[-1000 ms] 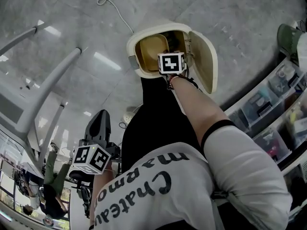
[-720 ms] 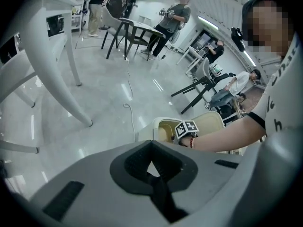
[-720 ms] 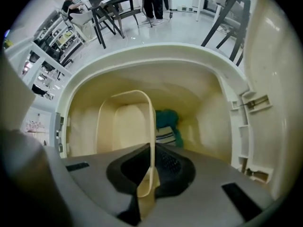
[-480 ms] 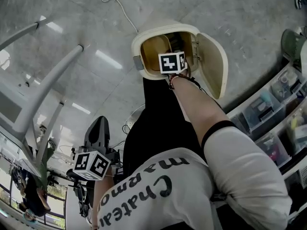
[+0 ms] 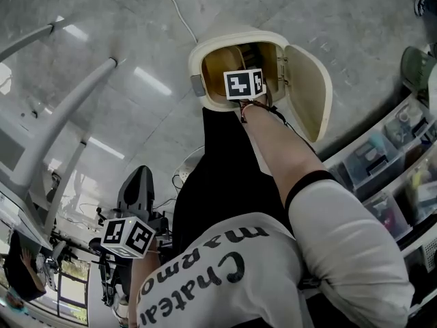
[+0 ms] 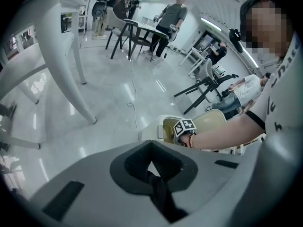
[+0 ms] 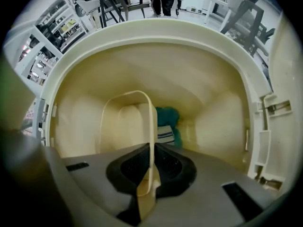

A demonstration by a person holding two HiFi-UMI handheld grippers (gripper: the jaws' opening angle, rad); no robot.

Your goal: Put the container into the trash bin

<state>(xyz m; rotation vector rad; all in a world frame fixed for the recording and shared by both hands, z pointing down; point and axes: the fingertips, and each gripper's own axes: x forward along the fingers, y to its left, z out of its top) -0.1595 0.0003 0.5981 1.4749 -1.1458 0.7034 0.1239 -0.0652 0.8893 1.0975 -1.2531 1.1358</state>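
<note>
The cream trash bin (image 5: 199, 65) stands on the floor with its lid (image 5: 311, 91) swung open to the right. My right gripper (image 7: 148, 193) points straight down into the bin's mouth, shut on the thin rim of a cream container (image 7: 127, 122). The container hangs inside the bin (image 7: 222, 112), above a teal bundle (image 7: 166, 122) at the bottom. In the head view only the right gripper's marker cube (image 5: 244, 84) shows over the opening. My left gripper (image 6: 154, 186) hangs low at my left side, jaws together with nothing between them, far from the bin (image 6: 166, 129).
White table legs (image 5: 65, 118) slant across the floor at the left, and a cable (image 5: 174, 9) trails behind the bin. Shelves with clear storage boxes (image 5: 382, 156) line the right side. Chairs, tables and people (image 6: 169, 18) stand farther off.
My left gripper has drifted slightly down and left. The right gripper stays over the bin's mouth with the container in its jaws.
</note>
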